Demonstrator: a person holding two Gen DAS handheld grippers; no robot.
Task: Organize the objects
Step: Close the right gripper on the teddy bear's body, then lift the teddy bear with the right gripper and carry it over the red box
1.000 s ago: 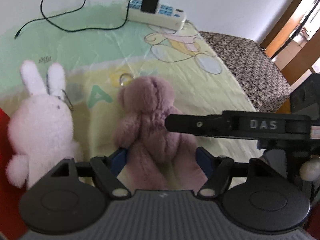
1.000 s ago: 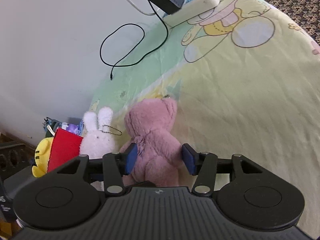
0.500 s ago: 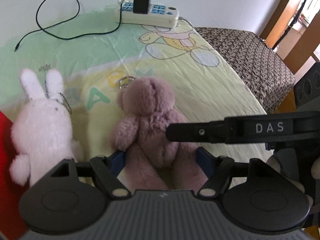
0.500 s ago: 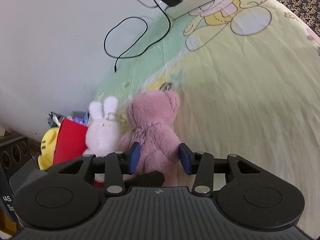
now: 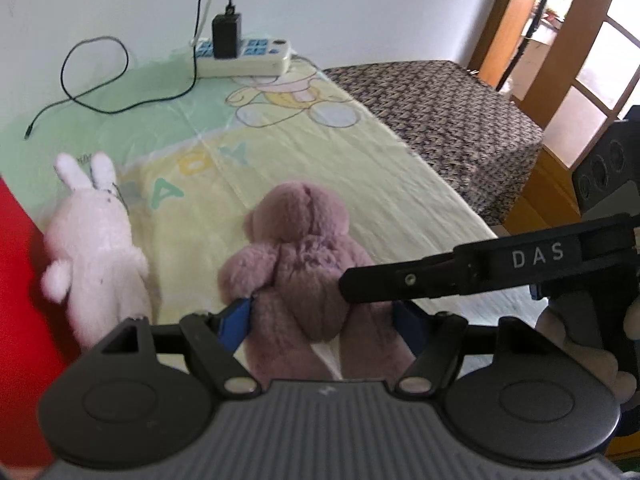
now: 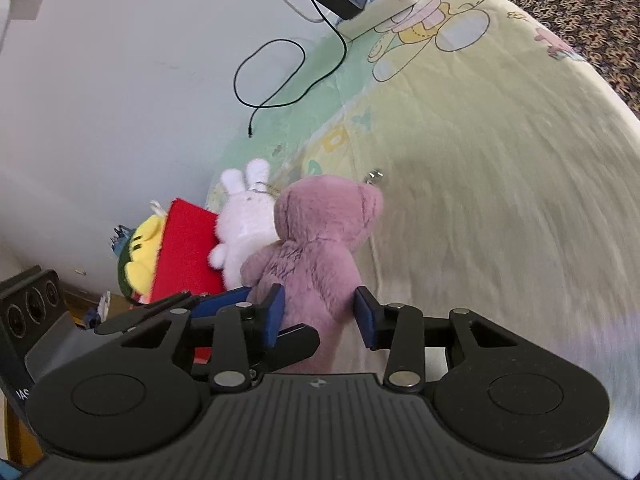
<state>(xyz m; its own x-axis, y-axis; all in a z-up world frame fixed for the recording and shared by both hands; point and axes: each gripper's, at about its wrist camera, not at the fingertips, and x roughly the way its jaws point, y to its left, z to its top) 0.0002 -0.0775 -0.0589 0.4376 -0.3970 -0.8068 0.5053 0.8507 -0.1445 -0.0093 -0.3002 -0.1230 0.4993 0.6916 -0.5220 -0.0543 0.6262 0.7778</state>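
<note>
I see the bear [image 5: 304, 264], mauve plush, back to both cameras, upright on the bed sheet [image 5: 360, 184], around mid-sheet on the yellow part, below the "BABY" print. A metal ring [image 6: 373, 176] sticks out beside its head.

Left gripper [image 5: 322, 322]: blue pads sit against the bear's lower body on both sides, left pad under its arm, right pad partly hidden behind the other tool. Reads as clamped on the bear.

Right gripper [image 6: 320, 312]: jaws closing, bear's torso between them. Left pad is on the fur, right pad looks just at it; I read it as gripping the bear too. In the left view its black finger, marked "DAS", crosses in front of the bear's right side. In the right view the left tool's blue pad shows just left of the bear.

Rabbit [image 5: 94, 240], white plush, stands just left of the bear, apart from it, near the sheet's left edge. It leans on a red box [image 6: 188, 250]. Yellow plush [image 6: 140, 248] is behind that box, off the sheet's edge.

Far end of the sheet, by the wall: power strip [image 5: 244, 56] with a black adapter [image 5: 226, 36] plugged in, black cable [image 5: 96, 80] looping across the green part. Patterned mattress [image 5: 440, 120] is bare beyond the sheet's right edge.
</note>
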